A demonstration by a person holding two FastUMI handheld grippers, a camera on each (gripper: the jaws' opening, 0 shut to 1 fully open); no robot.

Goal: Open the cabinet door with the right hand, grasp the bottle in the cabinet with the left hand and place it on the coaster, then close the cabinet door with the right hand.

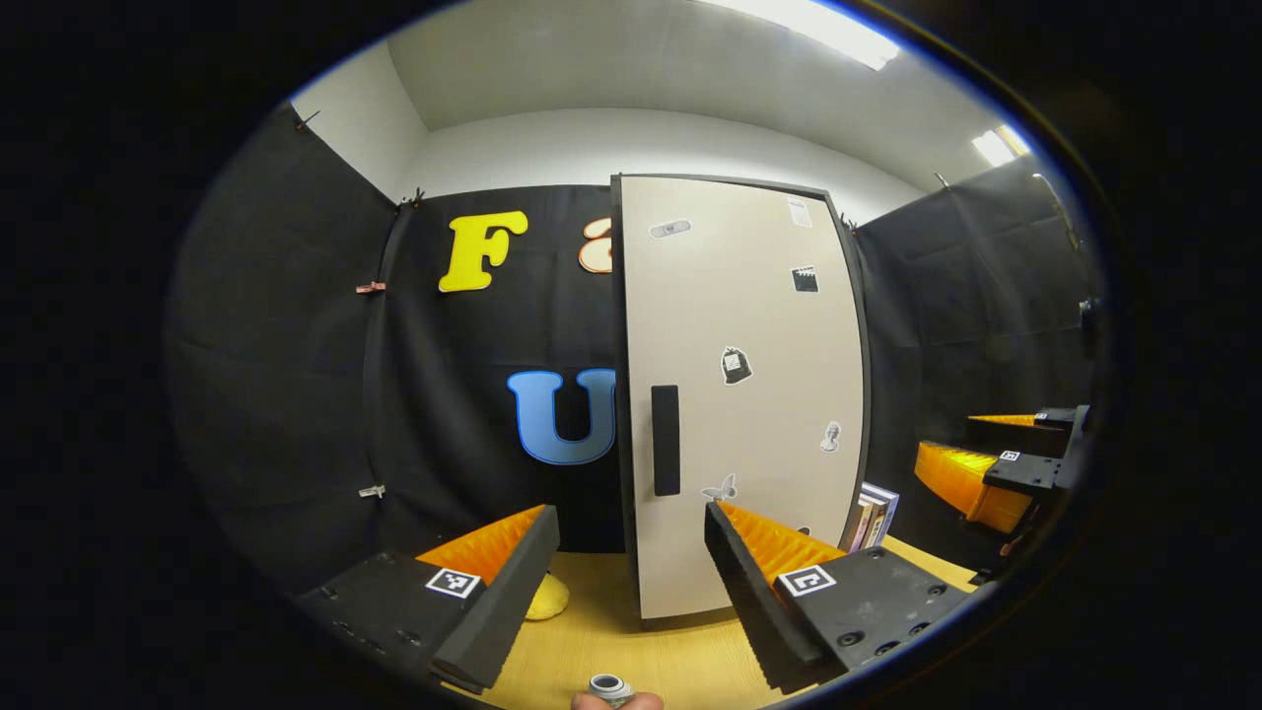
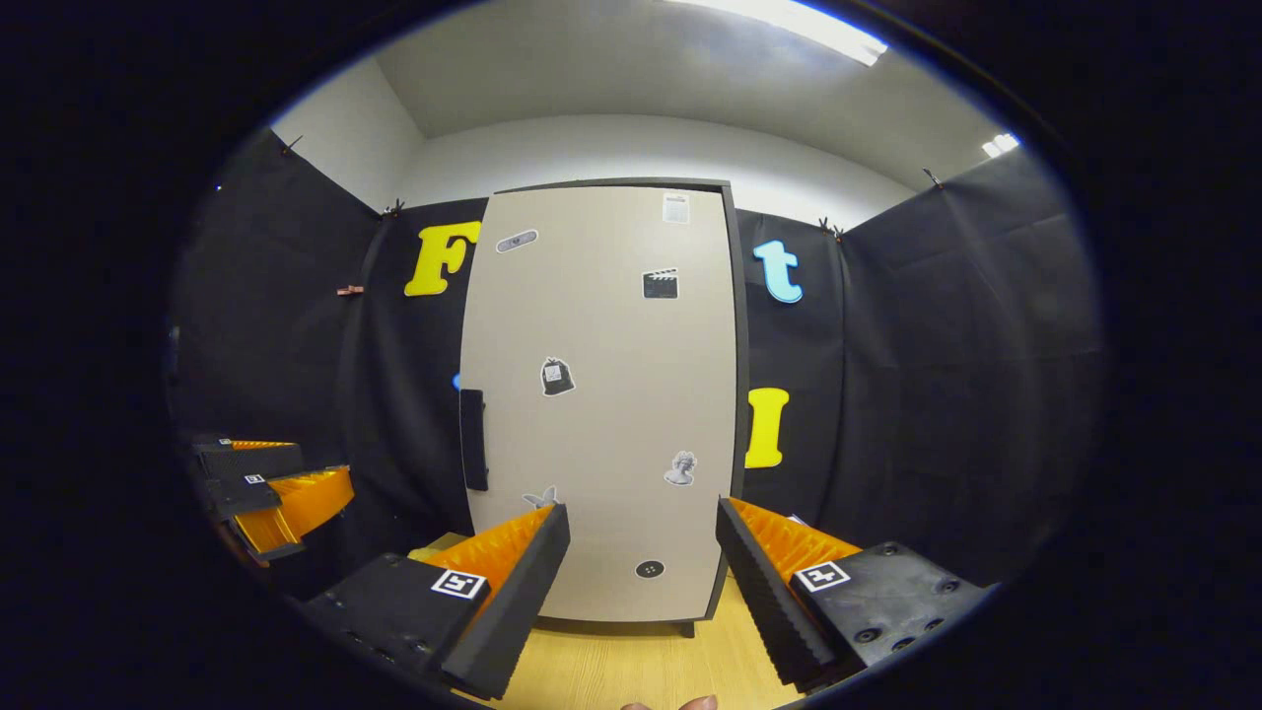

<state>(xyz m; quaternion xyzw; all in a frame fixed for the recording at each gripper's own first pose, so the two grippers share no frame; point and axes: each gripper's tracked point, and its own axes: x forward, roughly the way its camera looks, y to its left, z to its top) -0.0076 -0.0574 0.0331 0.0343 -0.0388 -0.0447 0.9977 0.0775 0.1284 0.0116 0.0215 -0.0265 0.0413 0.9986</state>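
The cabinet [image 2: 601, 394] stands shut on the wooden surface [image 1: 631, 641], its pale door [image 1: 739, 394] closed with the dark handle [image 1: 666, 440] on the door's left edge, so whatever it holds is hidden. The left hand-held gripper [image 1: 631, 537] hangs before the handle, fingers apart and holding nothing. The right hand-held gripper [image 2: 641, 537] faces the door, fingers likewise spread and bare. A yellow disc, perhaps the coaster [image 1: 545, 597], lies beside the cabinet's left foot. Books [image 1: 873, 515] lean at its right.
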